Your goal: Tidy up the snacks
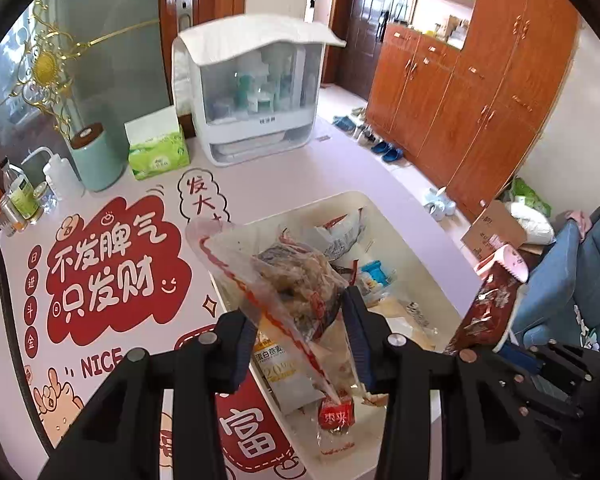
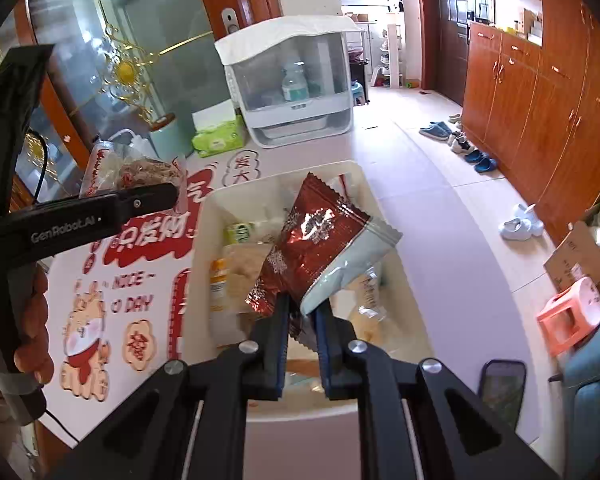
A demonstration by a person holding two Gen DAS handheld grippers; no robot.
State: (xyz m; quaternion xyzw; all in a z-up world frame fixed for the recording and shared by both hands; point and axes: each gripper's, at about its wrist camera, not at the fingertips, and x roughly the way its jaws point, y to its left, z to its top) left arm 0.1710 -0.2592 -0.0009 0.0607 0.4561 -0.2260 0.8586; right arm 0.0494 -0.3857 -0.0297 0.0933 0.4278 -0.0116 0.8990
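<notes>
Above the cream plastic snack bin on the surface, left tongs pinch a clear bag of snacks, right tongs a glossy red-and-white packet; corner grips could slip, spilling both.

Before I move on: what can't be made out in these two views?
- Left wrist view: the bin's near contents, hidden by the clear snack bag in the left tongs.
- Right wrist view: the bin floor behind the red packet in the right tongs; the phone screen is blurred.
</notes>
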